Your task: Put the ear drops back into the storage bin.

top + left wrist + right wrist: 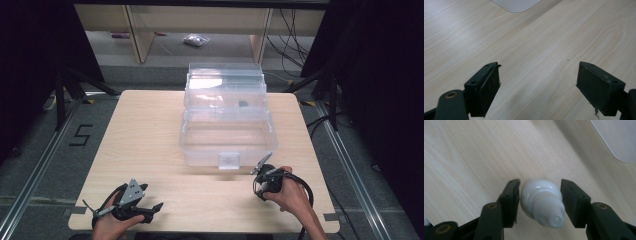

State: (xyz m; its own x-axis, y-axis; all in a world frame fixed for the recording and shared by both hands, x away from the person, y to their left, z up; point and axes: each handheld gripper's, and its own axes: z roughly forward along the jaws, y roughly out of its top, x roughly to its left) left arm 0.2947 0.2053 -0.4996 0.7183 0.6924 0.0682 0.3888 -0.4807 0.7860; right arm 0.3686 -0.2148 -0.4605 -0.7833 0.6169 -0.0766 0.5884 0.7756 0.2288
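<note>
Pale wooden bench (150, 145) carries a clear plastic box (227, 120). Right tongs (540, 195) bracket a small white bottle (542, 203), not yet clamped; light, slick, best gripped at its body. Left tongs (537, 87) gape empty.

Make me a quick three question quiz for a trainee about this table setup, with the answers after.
1. True or false: the left gripper has something between its jaws.
2. What sits between the jaws of the right gripper? A) a black cap B) a small white bottle C) a metal screw
3. Fill in: the clear plastic box stands on the wooden ____.

Key
1. False: its jaws stand wide apart over bare table.
2. B: the small white bottle lies between the jaws, with a slight gap showing on each side.
3. table.
</note>
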